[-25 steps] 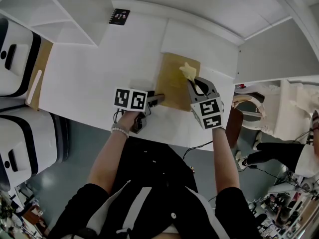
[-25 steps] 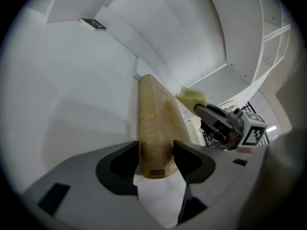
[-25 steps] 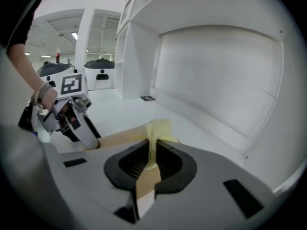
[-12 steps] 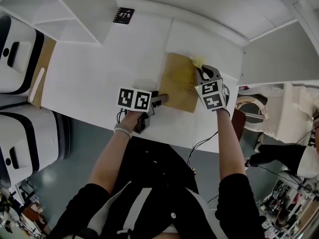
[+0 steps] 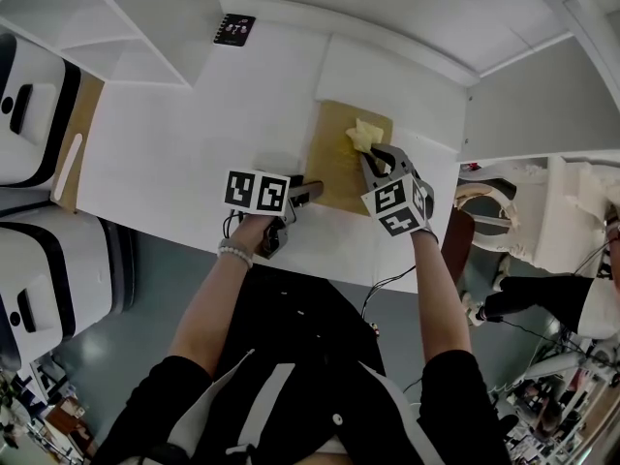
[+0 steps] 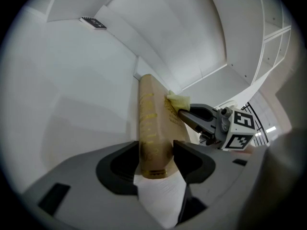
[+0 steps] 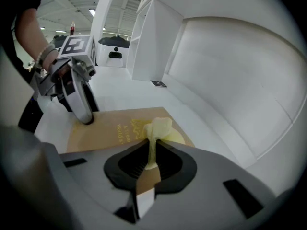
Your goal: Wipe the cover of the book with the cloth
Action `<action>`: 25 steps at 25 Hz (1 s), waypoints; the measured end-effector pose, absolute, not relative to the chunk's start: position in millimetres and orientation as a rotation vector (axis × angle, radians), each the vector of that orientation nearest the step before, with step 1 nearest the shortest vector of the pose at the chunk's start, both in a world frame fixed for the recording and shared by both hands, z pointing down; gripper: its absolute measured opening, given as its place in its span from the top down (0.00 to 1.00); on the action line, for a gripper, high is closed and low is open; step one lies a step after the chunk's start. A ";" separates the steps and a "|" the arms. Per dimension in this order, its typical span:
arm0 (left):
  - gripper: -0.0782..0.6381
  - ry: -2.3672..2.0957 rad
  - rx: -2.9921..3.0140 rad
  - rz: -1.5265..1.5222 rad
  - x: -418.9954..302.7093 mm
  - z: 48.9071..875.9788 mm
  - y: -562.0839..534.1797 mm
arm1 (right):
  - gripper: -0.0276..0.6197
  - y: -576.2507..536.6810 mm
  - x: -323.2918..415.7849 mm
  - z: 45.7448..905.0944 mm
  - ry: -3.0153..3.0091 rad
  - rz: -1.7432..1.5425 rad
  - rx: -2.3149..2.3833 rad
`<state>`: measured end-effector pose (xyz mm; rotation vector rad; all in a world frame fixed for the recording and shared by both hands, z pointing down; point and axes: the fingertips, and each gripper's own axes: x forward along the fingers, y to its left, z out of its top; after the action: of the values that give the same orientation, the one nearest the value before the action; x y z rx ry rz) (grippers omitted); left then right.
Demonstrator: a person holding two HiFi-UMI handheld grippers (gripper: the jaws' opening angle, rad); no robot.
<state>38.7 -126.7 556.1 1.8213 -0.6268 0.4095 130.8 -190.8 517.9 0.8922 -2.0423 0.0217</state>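
Left gripper [image 6: 156,161]: jaws clamped on the near corner of the book [image 5: 334,174], one pad on each side of its spine edge. The book was tan with gilt lettering on the cover, and it lay flat on the white table [image 5: 184,143], running away from these jaws.

Right gripper [image 7: 150,163]: jaws closed on the cloth [image 7: 159,127], a small pale yellow piece pinched into a thin fold between the pads. The loose part bunched up just ahead of the fingertips and rested on the book cover, near the far edge as seen from this gripper. The gripper pointed down at the cover.

Relative position: the right gripper was to the right of the left one and a little further out, over the cover. The two tools were near each other but apart. In the right gripper view, the left gripper's fingers met the book at its left corner.

A small black marker card [image 5: 232,30] lay on the table well beyond both grippers, to their left.
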 end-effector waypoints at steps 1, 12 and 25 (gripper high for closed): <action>0.57 -0.627 1.820 0.410 38.5 556.2 -126.7 | 0.90 -185.0 127.8 518.0 -2.049 0.020 0.870; 0.58 -0.625 1.810 0.403 39.0 557.0 -126.3 | 0.90 -116.5 107.2 519.4 -2.108 0.006 0.690; 0.58 -0.626 1.806 0.400 39.2 556.5 -126.2 | 0.90 -53.6 96.9 515.1 -2.148 0.067 0.501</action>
<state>39.2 -126.2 556.5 1.8058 -0.6263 0.4001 96.9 -53.6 515.1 0.5012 -2.1482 0.0669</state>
